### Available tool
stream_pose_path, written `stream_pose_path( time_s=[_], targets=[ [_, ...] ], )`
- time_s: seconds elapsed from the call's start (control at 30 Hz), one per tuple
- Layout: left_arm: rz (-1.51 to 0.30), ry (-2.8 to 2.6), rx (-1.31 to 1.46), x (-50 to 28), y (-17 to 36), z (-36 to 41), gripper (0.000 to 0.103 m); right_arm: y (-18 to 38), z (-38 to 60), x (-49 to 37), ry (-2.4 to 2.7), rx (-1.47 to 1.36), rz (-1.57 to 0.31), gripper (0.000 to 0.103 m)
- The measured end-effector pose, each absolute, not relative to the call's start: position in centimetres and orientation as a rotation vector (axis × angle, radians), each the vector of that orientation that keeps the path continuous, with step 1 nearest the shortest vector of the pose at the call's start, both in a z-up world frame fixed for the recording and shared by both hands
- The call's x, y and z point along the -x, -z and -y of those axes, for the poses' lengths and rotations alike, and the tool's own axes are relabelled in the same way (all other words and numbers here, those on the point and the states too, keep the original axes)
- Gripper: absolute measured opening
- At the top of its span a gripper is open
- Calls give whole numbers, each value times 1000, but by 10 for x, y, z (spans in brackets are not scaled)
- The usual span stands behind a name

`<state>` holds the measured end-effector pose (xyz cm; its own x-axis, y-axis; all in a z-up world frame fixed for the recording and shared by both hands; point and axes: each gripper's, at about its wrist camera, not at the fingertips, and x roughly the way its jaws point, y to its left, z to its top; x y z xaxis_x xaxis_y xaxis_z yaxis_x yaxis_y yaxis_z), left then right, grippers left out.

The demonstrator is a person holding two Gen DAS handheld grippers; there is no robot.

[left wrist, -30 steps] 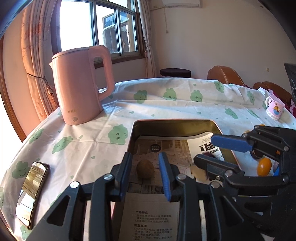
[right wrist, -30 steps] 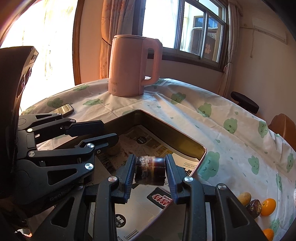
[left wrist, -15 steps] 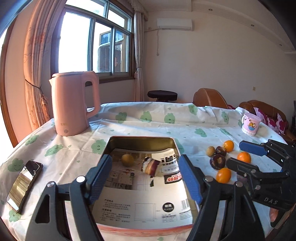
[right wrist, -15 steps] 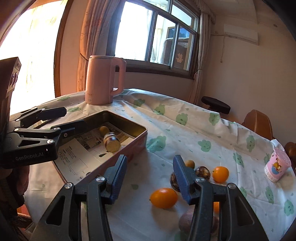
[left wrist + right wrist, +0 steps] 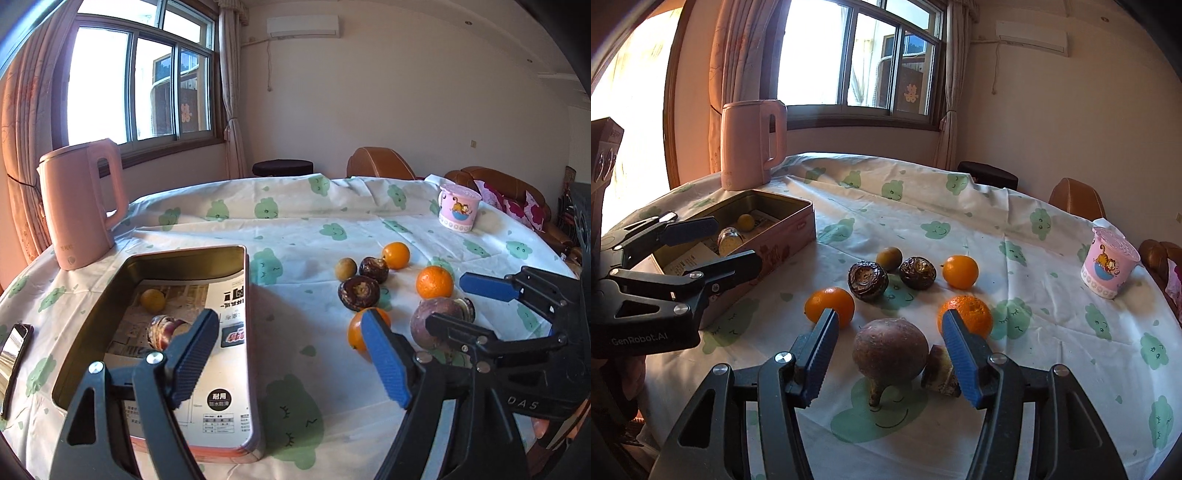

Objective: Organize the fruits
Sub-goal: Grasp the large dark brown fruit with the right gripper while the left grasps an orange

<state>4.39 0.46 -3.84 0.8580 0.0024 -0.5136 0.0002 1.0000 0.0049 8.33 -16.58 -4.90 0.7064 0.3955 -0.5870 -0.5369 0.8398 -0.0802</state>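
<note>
A pink tin box [image 5: 248, 295] [image 5: 783, 236] lined with printed paper holds a small yellow fruit [image 5: 152, 300] and a cut purple fruit piece [image 5: 162, 331]. Loose fruit lies on the tablecloth to its right: three oranges [image 5: 829, 305] [image 5: 964, 316] [image 5: 960, 271], two dark wrinkled fruits [image 5: 867, 280] [image 5: 917, 272], a small brown fruit [image 5: 889, 258] and a large purple fruit [image 5: 890, 348] with a cut piece [image 5: 940, 371] beside it. My right gripper [image 5: 892, 356] is open, its jaws on either side of the large purple fruit. My left gripper [image 5: 291, 360] is open and empty, near the box's right wall.
A pink kettle [image 5: 79, 201] stands behind the box. A pink cartoon cup [image 5: 1108, 266] stands at the right. A phone [image 5: 13, 360] lies at the table's left edge. A stool and brown chairs stand beyond the table.
My right gripper let go of the cut purple piece in the box and moved right to the large purple fruit. My left gripper opened and drew back from the box.
</note>
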Motion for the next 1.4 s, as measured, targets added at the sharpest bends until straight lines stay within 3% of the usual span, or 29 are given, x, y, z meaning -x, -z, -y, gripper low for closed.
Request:
stream_pose_path(
  time_s=[0.17, 0.4, 0.57, 0.97, 1.13, 1.33, 1.4],
  targets=[
    [-567, 8, -5, -49, 42, -3, 82, 62, 158, -93, -534, 279, -684, 60],
    [-576, 24, -17, -51, 42, 0, 82, 65, 146, -89, -486, 390, -678, 60],
    [-576, 30, -17, -53, 40, 3, 82, 66, 142, -84, -449, 470, -648, 52],
    [-615, 107, -59, -72, 40, 28, 80, 33, 176, -108, -392, 205, -582, 52],
    [-708, 167, -51, -92, 51, 37, 57, 37, 184, -114, -358, 149, -579, 52],
    [-817, 206, -61, -109, 65, 46, 51, 39, 187, -117, -357, 132, -582, 52],
    [-846, 219, -49, -113, 69, 46, 37, 39, 186, -117, -366, 136, -583, 52]
  ],
)
